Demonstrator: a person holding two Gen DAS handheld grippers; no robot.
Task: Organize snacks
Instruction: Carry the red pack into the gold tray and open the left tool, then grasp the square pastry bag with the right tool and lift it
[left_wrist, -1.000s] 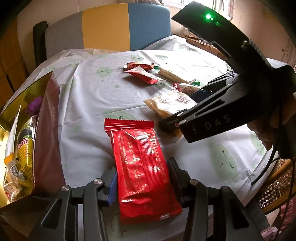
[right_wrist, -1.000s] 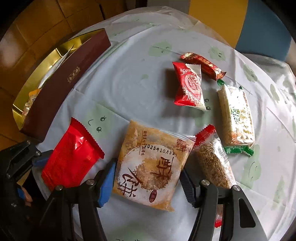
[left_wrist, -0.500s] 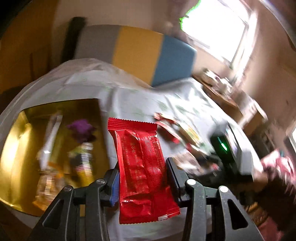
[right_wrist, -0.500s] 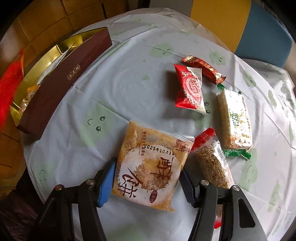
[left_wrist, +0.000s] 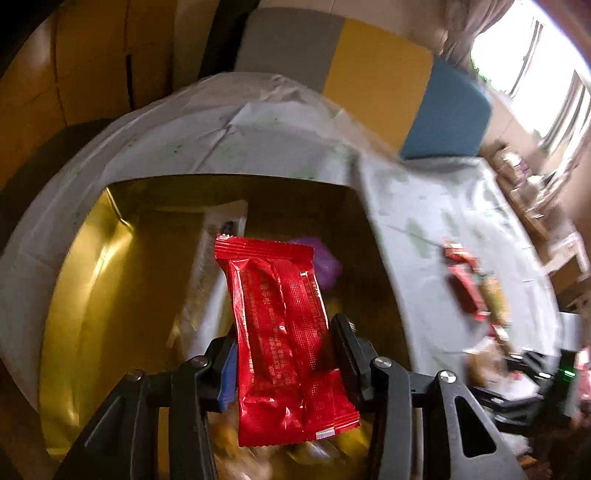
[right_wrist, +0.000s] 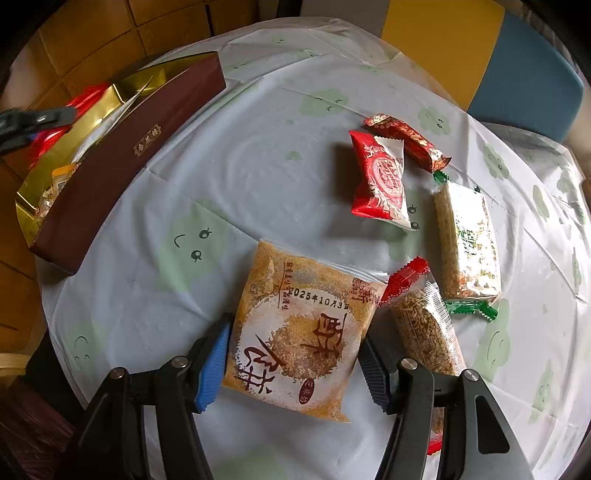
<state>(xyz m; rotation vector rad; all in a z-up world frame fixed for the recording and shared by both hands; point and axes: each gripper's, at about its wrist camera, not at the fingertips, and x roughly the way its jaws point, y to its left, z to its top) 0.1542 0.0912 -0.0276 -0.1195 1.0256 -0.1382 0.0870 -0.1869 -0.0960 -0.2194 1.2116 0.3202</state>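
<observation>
Red packet held over the gold box

The left claw (left_wrist: 284, 354) grips a red snack packet (left_wrist: 284, 332) above the gold box (left_wrist: 92, 280); blurred snacks (left_wrist: 476, 291) lie right of the box.

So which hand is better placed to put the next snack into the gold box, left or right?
Left. The left gripper already holds the red snack packet above the gold box. The right gripper only straddles the brown pastry packet on the table, away from the box.
</observation>
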